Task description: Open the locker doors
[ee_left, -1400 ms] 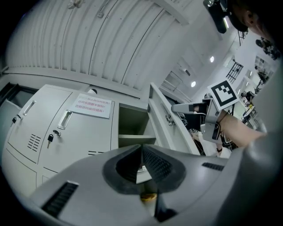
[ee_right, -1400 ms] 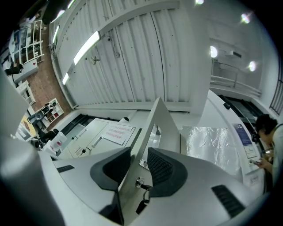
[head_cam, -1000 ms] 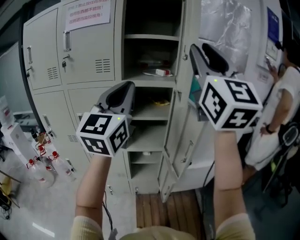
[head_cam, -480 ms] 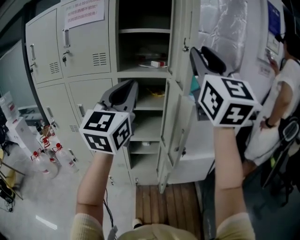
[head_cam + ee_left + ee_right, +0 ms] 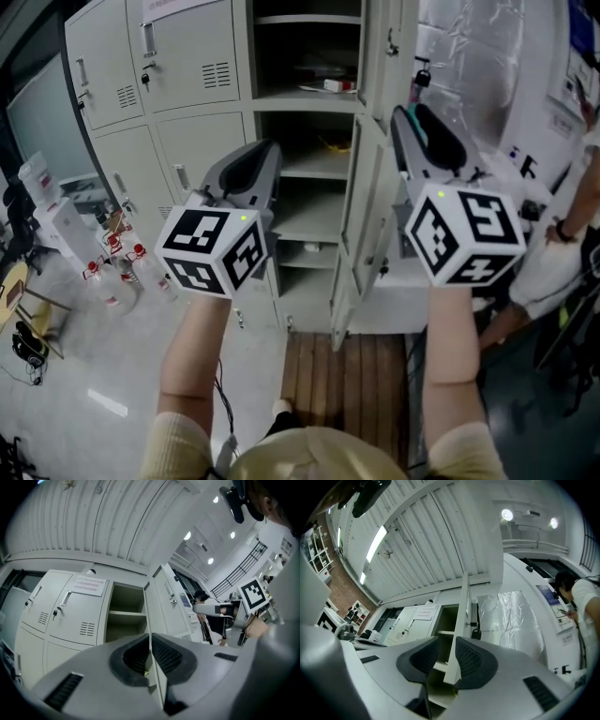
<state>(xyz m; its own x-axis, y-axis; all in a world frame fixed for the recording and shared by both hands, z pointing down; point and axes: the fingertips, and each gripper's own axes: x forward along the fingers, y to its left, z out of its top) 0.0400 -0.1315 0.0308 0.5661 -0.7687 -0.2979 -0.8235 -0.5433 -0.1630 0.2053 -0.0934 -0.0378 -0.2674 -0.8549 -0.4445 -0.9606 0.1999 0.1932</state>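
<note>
The grey lockers [image 5: 192, 56] stand ahead of me. The right column's two doors hang open, upper door [image 5: 380, 42] and lower door [image 5: 364, 234], and bare shelves [image 5: 309, 159] show inside. My left gripper [image 5: 251, 169] is held up in front of the closed lower locker door [image 5: 202, 145], shut and empty. My right gripper [image 5: 424, 131] hovers to the right of the open doors, clear of them, its jaws apart with nothing between them. In the right gripper view [image 5: 447, 645] the far door edge [image 5: 462, 611] shows through the gap. In the left gripper view [image 5: 150, 641] the pads meet.
Several bottles [image 5: 117, 272] and boxes [image 5: 56, 220] sit on the floor at the left. A wooden pallet [image 5: 342, 375] lies below the open lockers. A padlock [image 5: 422, 77] hangs by a plastic sheet [image 5: 478, 66]. A person [image 5: 562, 234] stands at the right.
The lockers have slid up and away in the head view, with more floor and pallet showing. Both grippers keep much the same pose in front of me.
</note>
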